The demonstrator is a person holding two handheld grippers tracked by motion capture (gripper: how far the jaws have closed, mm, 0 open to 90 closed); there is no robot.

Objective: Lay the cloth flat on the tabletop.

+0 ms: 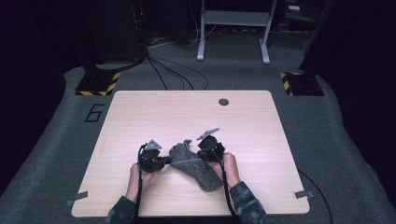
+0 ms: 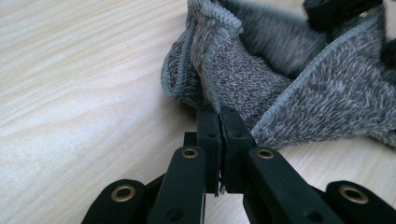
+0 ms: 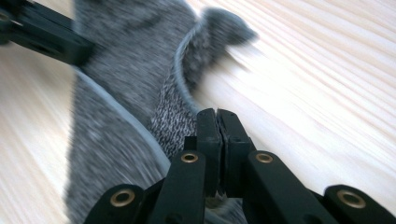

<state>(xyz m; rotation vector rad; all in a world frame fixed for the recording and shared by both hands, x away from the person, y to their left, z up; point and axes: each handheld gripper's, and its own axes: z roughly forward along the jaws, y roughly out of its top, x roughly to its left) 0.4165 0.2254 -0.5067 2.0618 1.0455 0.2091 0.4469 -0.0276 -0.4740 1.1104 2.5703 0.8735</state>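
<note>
On the worktop (image 1: 140,112) near its front edge, the left gripper (image 1: 164,161) sits in the person's left hand (image 1: 140,175), pointing right at a grey cloth (image 1: 194,165). In the left gripper view its fingers (image 2: 208,135) are pressed together, clamped on a stitched edge of the cloth (image 2: 243,84), which rises in folds just beyond the tips and lies against the pale wood. The cloth spreads between the two grippers, bunched at the middle and trailing toward the front right of the worktop. To its right, the right gripper (image 1: 204,151) is held by the right hand (image 1: 229,168), touching the cloth's far side. In the right gripper view its fingers (image 3: 208,135) are closed together with the hem of the cloth (image 3: 140,93) pinched between them; the fabric there is blurred. The left gripper's black fingers (image 3: 46,39) show at the upper left of that view, on the cloth.
</note>
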